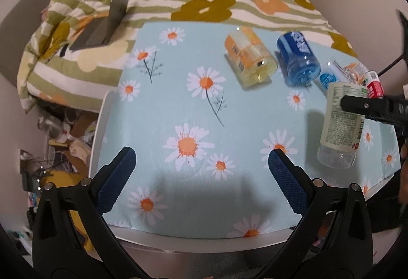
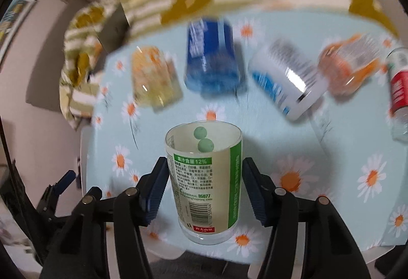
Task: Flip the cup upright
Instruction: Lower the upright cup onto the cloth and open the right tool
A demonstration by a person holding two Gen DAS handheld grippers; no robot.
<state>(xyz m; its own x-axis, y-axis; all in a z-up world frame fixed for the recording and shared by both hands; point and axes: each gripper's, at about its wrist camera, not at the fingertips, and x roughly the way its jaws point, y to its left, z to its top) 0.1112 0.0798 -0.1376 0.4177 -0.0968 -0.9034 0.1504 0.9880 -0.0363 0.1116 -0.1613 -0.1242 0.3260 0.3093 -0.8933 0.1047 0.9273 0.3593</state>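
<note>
The right gripper [image 2: 205, 184] clamps the green-labelled cup [image 2: 204, 182] at lower centre of its view, open mouth up, over the daisy cloth [image 1: 193, 105]; the left gripper [image 1: 201, 167] gapes empty

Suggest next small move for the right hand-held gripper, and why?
Probably lower it and set the green-label cup base-down on the tablecloth: the right hand-held gripper clamps it, mouth up, apparently just above the cloth.
</note>
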